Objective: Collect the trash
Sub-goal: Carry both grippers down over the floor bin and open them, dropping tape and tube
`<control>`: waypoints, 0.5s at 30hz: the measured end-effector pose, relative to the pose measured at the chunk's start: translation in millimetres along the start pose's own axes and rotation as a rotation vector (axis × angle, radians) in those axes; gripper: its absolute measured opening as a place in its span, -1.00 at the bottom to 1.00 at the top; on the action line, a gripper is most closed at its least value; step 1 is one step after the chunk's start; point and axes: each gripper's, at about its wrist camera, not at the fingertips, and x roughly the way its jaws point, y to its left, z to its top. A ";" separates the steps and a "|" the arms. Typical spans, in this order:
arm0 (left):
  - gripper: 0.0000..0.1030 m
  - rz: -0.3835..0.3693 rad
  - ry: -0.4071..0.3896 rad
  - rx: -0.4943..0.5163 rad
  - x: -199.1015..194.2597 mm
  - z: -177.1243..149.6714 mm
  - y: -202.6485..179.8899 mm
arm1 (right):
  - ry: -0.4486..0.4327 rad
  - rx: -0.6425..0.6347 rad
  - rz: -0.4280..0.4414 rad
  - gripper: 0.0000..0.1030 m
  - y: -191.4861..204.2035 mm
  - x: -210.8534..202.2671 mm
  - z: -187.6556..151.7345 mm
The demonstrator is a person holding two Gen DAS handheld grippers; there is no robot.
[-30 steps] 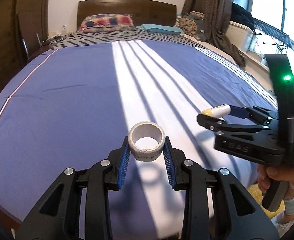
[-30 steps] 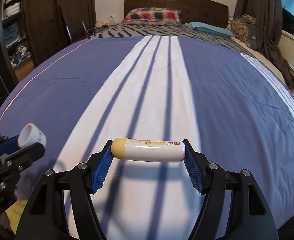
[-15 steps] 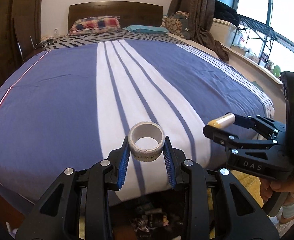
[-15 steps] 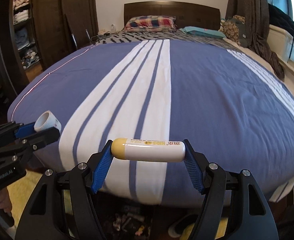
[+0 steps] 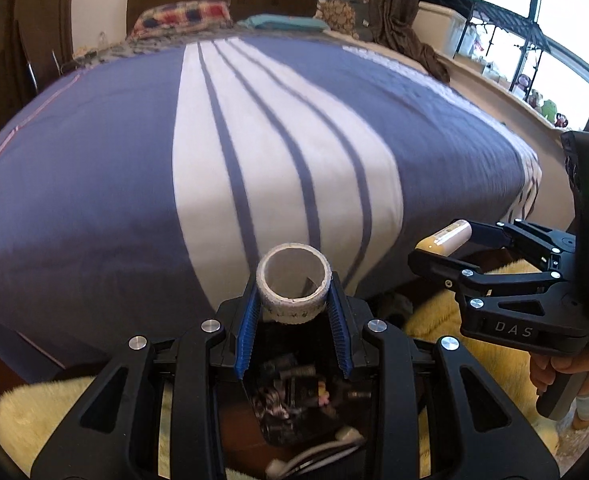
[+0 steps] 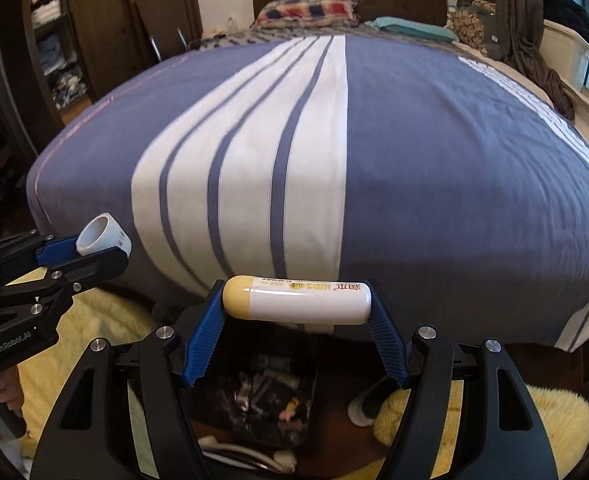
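My left gripper [image 5: 293, 300] is shut on a white tape roll [image 5: 293, 286], held upright past the foot of the bed; it also shows in the right wrist view [image 6: 103, 236]. My right gripper [image 6: 297, 306] is shut on a white tube with a yellow cap [image 6: 297, 300], held crosswise; it also shows in the left wrist view [image 5: 446, 237]. A dark trash bin [image 5: 294, 400] with wrappers inside stands on the floor below both grippers, also seen in the right wrist view [image 6: 262, 396].
The blue bed with white stripes [image 5: 254, 152] fills the view ahead. A yellow fluffy rug [image 5: 34, 412] lies around the bin. A shoe [image 6: 368, 404] lies right of the bin. A wardrobe [image 6: 54, 40] stands at left, a window ledge [image 5: 514, 92] at right.
Both grippers have pulled back from over the bed to beyond its foot, still holding the roll and tube. The floor, rug and trash bin have come into view below.
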 end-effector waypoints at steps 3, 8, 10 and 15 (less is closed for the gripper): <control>-0.39 -0.008 0.047 -0.021 12.3 -14.5 7.0 | 0.034 -0.004 0.002 0.34 3.9 8.0 -11.0; -0.39 -0.008 0.113 -0.036 33.3 -38.2 12.2 | 0.085 -0.007 0.006 0.34 10.7 21.5 -25.3; -0.40 -0.009 0.139 -0.047 42.4 -47.1 15.4 | 0.106 -0.010 0.009 0.34 13.0 27.6 -29.7; -0.39 -0.009 0.199 -0.059 61.1 -63.9 19.4 | 0.155 -0.014 0.001 0.34 16.2 43.1 -41.4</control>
